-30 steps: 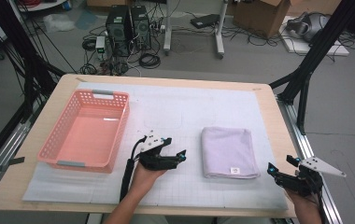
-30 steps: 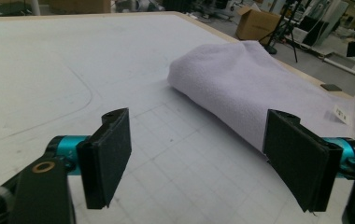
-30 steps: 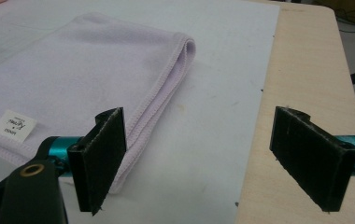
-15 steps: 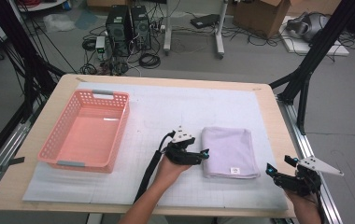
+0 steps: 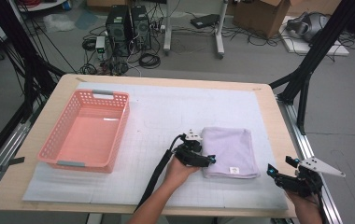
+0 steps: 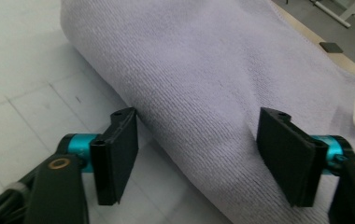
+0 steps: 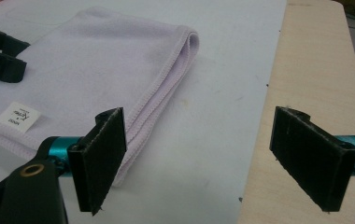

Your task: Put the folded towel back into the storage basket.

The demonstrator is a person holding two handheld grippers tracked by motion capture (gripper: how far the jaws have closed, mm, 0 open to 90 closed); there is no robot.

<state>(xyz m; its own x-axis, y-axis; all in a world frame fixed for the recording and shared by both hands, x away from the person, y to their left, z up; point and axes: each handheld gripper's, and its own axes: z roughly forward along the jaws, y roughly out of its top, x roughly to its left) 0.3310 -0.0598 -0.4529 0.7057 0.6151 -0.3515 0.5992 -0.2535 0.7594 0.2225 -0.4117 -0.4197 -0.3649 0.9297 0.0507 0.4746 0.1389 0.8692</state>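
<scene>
The left gripper (image 5: 211, 161) has slid right across the counter (image 5: 157, 116) to the folded towel (image 5: 229, 150); its fingers (image 6: 117, 149) now straddle the fold, unclenched; the right gripper (image 5: 273, 173) waits, fingers spread; a grasp looks next.

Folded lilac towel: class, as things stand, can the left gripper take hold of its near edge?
Probably yes. The left gripper is open, its jaws either side of the folded lilac towel edge, with nothing between them but cloth.

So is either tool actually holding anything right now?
No. The left tool straddles the folded towel's edge, jaws open; the right tool is open, apart from it.
</scene>
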